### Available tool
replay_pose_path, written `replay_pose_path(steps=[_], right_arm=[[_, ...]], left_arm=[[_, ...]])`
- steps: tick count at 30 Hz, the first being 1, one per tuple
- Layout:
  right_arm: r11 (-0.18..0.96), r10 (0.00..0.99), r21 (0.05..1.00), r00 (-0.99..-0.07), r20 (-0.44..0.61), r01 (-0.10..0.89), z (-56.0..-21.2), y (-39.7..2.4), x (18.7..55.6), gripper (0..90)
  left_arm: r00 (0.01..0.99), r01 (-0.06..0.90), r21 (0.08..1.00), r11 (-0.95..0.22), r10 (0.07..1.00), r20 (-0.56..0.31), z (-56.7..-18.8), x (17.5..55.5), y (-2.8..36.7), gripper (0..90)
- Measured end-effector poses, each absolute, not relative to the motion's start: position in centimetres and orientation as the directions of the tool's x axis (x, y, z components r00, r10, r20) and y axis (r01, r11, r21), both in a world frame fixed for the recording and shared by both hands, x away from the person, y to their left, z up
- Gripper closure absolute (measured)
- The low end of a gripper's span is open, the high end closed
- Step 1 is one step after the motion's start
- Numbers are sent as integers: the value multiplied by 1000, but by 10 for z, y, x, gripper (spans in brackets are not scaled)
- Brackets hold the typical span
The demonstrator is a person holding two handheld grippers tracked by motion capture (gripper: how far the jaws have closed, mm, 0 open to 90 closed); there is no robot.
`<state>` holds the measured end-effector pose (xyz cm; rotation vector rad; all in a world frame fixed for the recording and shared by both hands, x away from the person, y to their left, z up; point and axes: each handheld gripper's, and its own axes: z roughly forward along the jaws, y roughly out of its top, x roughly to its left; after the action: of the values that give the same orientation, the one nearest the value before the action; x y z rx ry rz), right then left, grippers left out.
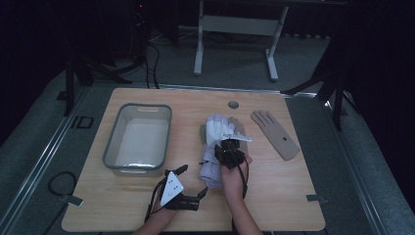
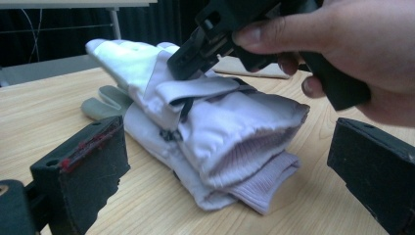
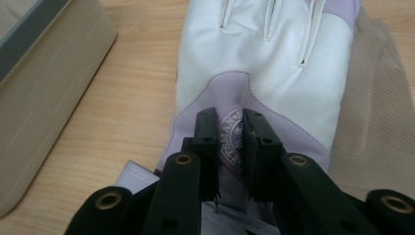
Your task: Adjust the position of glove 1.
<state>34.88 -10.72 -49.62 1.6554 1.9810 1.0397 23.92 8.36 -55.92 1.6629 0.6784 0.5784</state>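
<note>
Gloves, white and lilac fabric, stacked (image 1: 215,147) at centre of the pale wooden bench (image 1: 274,196). Right tongs (image 3: 230,139) pinched on the top glove's lilac back. Left tongs (image 2: 220,176) released, spread wide at the cuffs, at 7 o'clock. Grey plastic tub (image 1: 139,139) at 9 o'clock; beige flat hand-shaped form (image 1: 275,134) at 3 o'clock.

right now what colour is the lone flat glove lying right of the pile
Beige flat glove, clearest in the high view.
</note>
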Motion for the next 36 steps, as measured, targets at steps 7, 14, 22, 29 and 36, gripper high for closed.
replay_pose_path(steps=[7, 14, 22, 29, 36], right_arm=[[69, 941, 765, -297, 163, 640, -478, -103, 337, 788], [118, 935, 745, -327, 140, 656, -485, -96, 337, 787], [131, 937, 720, -323, 135, 682, -505, -93, 348, 780], [135, 942, 714, -313, 123, 687, -509, -102, 358, 769], [131, 931, 715, -334, 150, 686, -507, -107, 359, 687]], left_arm=[[708, 125, 982, -142, 706, 12, -559, 239, 84, 16], [708, 123, 982, -143, 707, 14, -559, 239, 84, 16], [707, 126, 982, -142, 707, 12, -559, 239, 84, 16], [702, 130, 982, -140, 712, 9, -559, 240, 85, 16], [690, 139, 981, -134, 724, 1, -559, 241, 85, 16]])
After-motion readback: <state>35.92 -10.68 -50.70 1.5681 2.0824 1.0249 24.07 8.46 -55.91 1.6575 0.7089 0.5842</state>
